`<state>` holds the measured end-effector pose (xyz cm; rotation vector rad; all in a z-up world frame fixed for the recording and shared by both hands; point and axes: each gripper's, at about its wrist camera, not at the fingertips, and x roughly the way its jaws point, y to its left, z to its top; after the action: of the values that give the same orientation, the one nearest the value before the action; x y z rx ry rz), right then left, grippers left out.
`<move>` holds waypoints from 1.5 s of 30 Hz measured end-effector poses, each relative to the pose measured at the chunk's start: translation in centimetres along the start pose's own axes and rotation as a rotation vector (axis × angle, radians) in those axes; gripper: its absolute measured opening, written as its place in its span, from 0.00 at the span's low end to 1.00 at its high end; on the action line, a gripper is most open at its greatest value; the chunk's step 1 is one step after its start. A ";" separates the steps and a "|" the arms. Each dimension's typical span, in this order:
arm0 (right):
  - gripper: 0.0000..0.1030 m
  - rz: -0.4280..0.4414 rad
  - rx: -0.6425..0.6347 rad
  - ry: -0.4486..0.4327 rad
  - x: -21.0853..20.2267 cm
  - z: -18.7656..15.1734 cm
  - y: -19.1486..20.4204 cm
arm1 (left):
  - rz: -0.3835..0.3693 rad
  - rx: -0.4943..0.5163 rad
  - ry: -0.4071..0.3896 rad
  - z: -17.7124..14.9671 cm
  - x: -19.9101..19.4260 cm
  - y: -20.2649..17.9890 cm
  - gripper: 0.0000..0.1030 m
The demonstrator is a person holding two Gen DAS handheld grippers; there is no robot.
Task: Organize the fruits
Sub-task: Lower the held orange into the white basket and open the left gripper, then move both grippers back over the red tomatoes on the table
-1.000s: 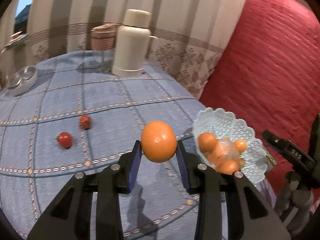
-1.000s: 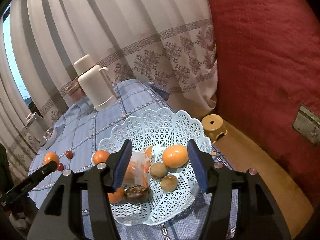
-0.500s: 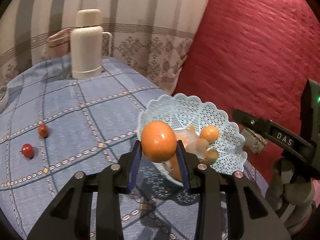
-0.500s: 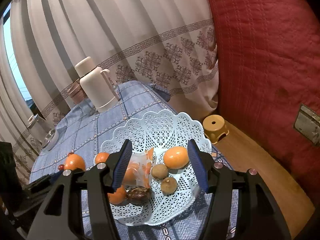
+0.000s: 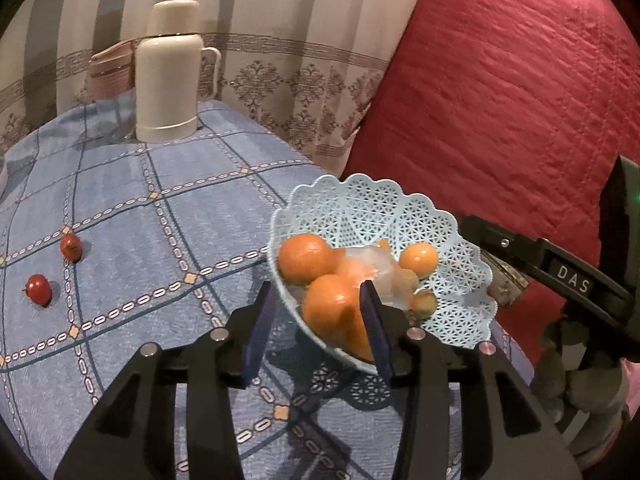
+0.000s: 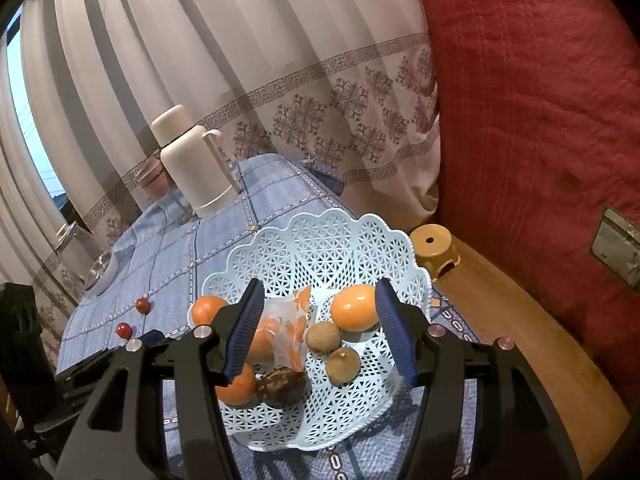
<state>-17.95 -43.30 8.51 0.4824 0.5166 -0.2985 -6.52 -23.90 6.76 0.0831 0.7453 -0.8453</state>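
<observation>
2 cherry tomatoes (image 5: 39,289) remain near the table's left edge, nearer the left gripper (image 5: 318,322), whose jaws have just been opening, releasing the orange (image 5: 334,306) into the basket (image 5: 452,280).

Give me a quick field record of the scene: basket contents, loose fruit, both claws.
basket: pale blue lattice basket near the table edge
contents: oranges, small brown fruits, a dark fruit, a clear bag
left claw: jaws have just been opening; released orange lies in the basket between them, pads apart from it
right claw: open, hovers over the basket, holds nothing
loose fruit: two red tomatoes on the blue cloth
</observation>
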 end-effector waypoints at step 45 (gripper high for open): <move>0.79 0.042 -0.049 0.017 0.4 -0.9 2.2 | 0.132 -0.039 -0.040 -0.4 -0.7 2.6 0.82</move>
<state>-17.13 -41.01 8.38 0.4481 0.5281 -0.2412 -5.22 -21.53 6.37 0.0792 0.7102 -0.7048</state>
